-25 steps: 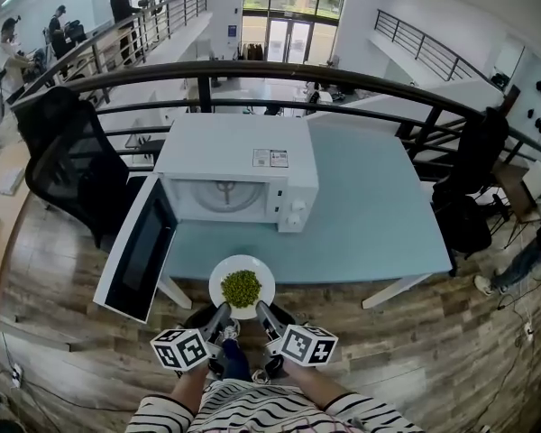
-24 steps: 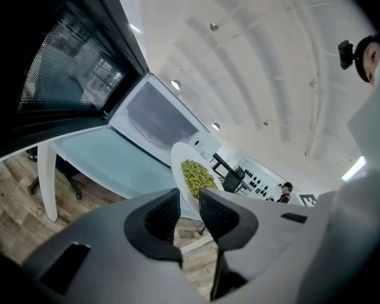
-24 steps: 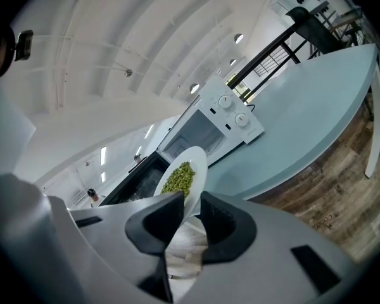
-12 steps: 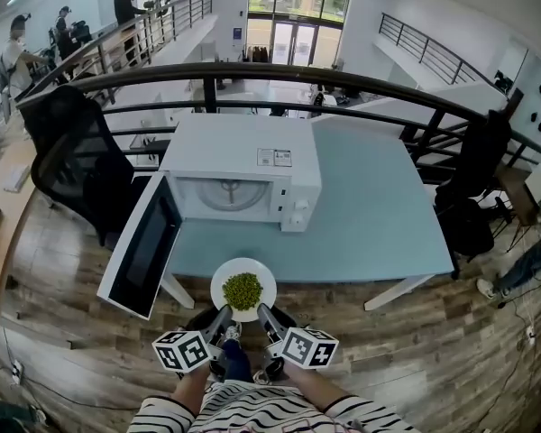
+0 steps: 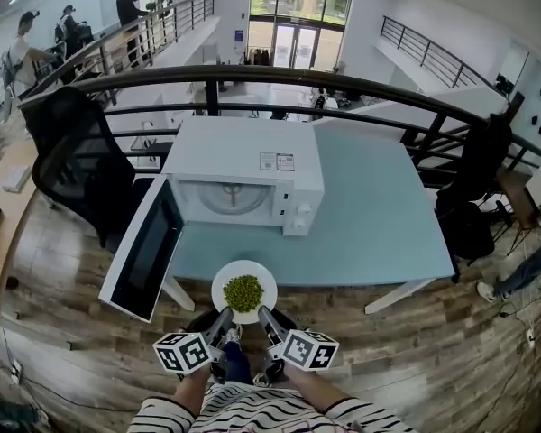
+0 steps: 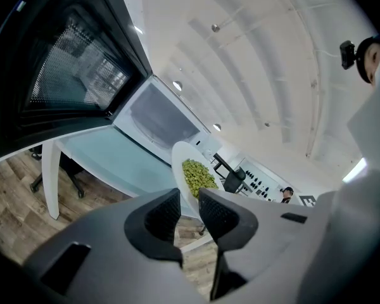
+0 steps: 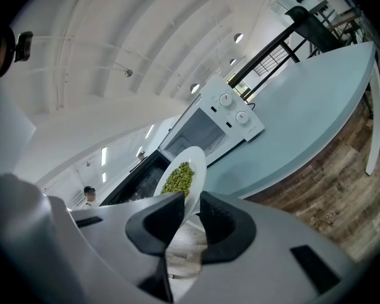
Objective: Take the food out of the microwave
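A white plate [image 5: 222,289] with a heap of green peas [image 5: 243,293] hangs over the front edge of the pale blue table [image 5: 370,215], outside the white microwave [image 5: 243,156]. The microwave's door [image 5: 149,251] stands wide open to the left, and its glass turntable [image 5: 227,193] is bare. My left gripper [image 5: 224,319] is shut on the plate's near-left rim, my right gripper [image 5: 265,319] on its near-right rim. In the left gripper view the plate [image 6: 179,163] stands edge-on between the left gripper's [image 6: 189,211] jaws. The right gripper [image 7: 191,213] likewise pinches the plate [image 7: 197,159].
A black office chair [image 5: 72,170] stands left of the table behind the open door. A black railing [image 5: 343,84] runs along the table's far side. Wooden floor [image 5: 415,350] lies below me. People [image 5: 126,3] stand far off on the walkway at the back left.
The plate and both grippers keep almost the same place at the table's front edge. Only the head view itself has shifted slightly.
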`<state>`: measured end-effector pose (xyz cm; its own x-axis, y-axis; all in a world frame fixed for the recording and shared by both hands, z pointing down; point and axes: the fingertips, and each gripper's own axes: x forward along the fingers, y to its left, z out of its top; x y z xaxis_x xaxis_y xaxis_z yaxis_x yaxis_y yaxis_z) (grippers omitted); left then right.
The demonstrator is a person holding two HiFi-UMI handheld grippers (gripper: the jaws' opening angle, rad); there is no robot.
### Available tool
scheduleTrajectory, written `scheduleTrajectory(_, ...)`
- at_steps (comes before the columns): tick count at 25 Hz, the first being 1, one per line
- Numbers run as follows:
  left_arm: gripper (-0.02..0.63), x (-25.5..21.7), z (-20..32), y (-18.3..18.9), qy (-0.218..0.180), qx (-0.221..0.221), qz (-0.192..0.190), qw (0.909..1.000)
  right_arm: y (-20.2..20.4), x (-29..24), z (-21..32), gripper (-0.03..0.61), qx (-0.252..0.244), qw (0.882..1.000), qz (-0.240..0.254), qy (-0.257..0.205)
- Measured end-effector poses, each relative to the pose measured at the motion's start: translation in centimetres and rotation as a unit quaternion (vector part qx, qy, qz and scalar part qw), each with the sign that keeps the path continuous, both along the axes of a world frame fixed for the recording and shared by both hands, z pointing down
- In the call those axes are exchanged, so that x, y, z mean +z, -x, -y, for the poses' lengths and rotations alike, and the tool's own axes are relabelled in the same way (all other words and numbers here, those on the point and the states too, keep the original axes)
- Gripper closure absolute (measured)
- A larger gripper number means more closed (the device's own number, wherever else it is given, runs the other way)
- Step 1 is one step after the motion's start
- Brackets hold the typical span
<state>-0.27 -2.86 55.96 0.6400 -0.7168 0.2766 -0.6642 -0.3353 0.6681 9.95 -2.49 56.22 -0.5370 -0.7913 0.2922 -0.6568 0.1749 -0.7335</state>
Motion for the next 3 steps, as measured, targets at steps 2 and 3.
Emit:
scheduleTrajectory(2, 0.509, 0.01, 0.17, 0.09, 0.001, -0.001, 0.0, 1.0, 0.08, 0.01, 0.16, 0.489, 0.0, 1.0, 0.0, 0.001)
scheduleTrajectory(3, 0.509, 0.02, 0.25, 0.14, 0.001, -0.001, 0.0, 1.0, 0.12, 0.02, 0.24, 0.491, 0.0, 1.0, 0.0, 0.002)
